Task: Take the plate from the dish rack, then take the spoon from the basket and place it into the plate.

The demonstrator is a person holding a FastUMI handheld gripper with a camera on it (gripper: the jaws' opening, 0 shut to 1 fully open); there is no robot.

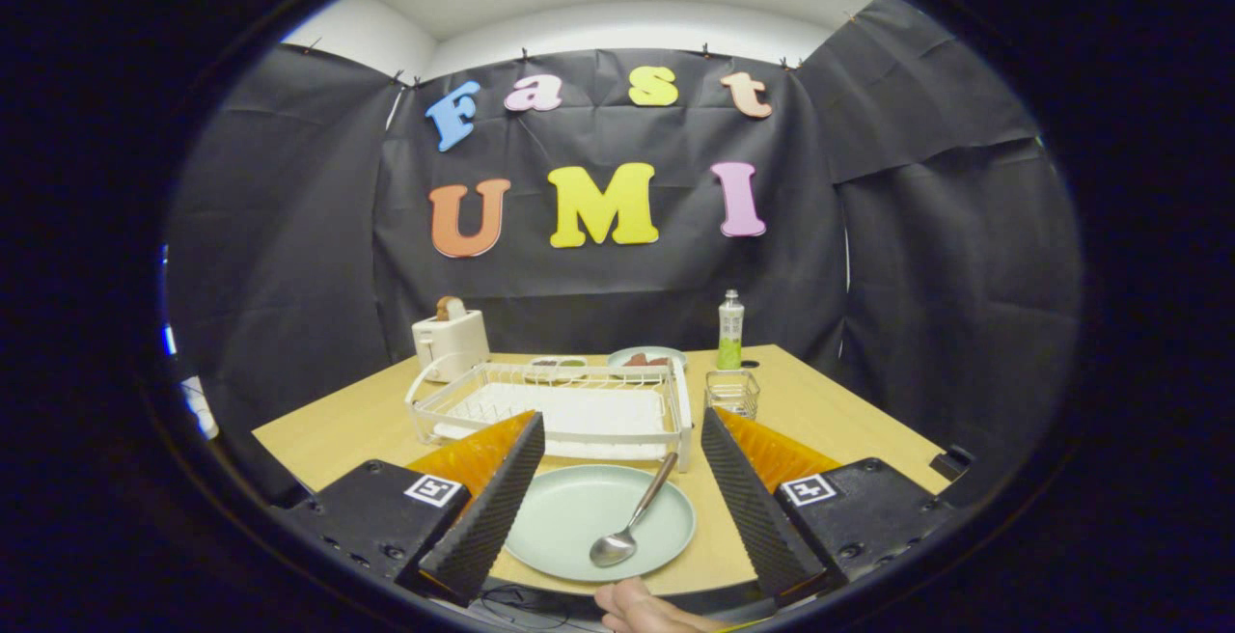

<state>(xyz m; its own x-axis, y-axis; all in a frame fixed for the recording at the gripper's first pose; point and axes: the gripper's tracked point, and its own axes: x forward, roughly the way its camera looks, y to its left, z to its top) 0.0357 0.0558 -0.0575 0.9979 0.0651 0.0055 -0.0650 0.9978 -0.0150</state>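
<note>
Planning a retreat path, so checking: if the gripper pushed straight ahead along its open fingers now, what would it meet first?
Probably the dish rack, just beyond the plate holding the spoon. The gripper is open and seems raised above the plate, though depth is unclear.

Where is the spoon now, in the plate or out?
In. The spoon lies with its bowl on the plate, handle leaning over the rim toward the dish rack. The open gripper holds nothing.
</note>
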